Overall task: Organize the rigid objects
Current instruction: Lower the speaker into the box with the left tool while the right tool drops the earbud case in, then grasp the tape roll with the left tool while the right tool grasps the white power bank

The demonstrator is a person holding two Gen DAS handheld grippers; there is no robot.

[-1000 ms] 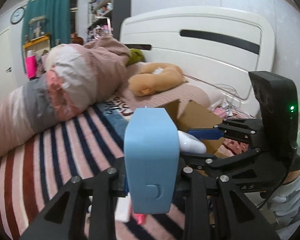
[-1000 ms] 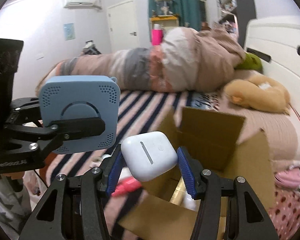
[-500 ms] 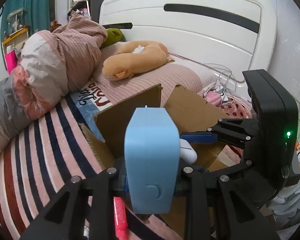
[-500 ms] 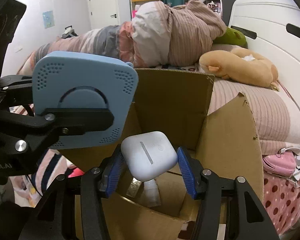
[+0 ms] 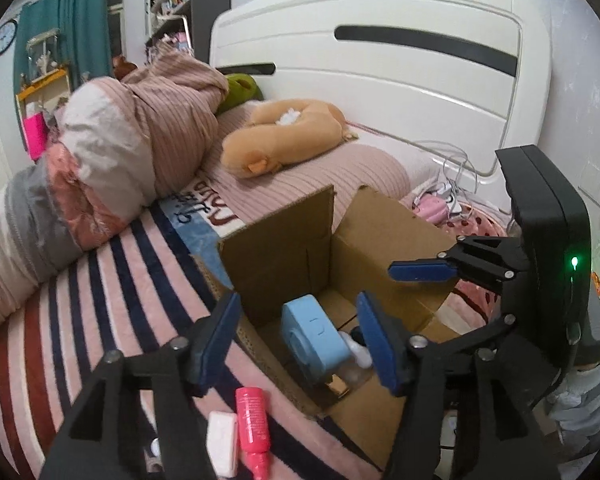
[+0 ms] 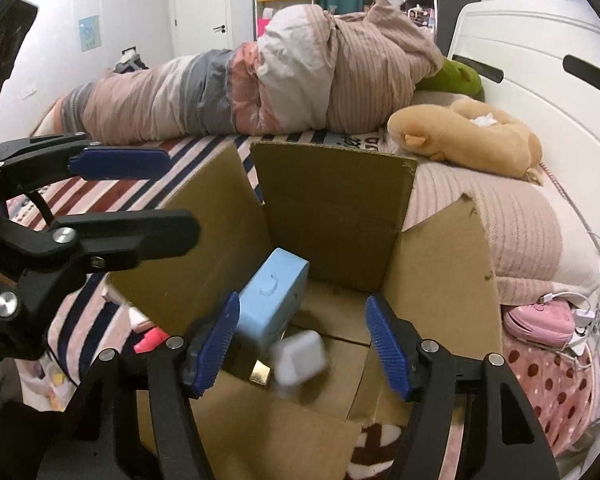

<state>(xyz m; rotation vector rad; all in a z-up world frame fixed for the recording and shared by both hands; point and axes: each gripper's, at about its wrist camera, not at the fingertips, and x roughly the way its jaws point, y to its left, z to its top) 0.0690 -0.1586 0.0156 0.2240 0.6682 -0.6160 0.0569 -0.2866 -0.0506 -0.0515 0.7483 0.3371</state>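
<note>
An open cardboard box (image 5: 284,240) (image 6: 336,208) stands on the striped bed. A light blue box-shaped device (image 5: 314,340) (image 6: 270,300) lies tilted inside it. A white earbud case (image 6: 300,358) is in the box beside the device, blurred in the right wrist view; a bit of it shows in the left wrist view (image 5: 358,352). My left gripper (image 5: 300,340) is open and empty above the box's near left corner. My right gripper (image 6: 302,340) is open and empty over the box's inside. A pink bottle (image 5: 252,420) and a white bar (image 5: 222,444) lie on the bed beside the box.
A rolled duvet (image 5: 112,152) lies along the far side of the bed. A tan plush toy (image 5: 284,140) rests by the white headboard (image 5: 380,60). A pink pouch with cables (image 6: 540,322) lies right of the box.
Both grippers have opened. The blue device and the white earbud case have dropped from them into the box.
</note>
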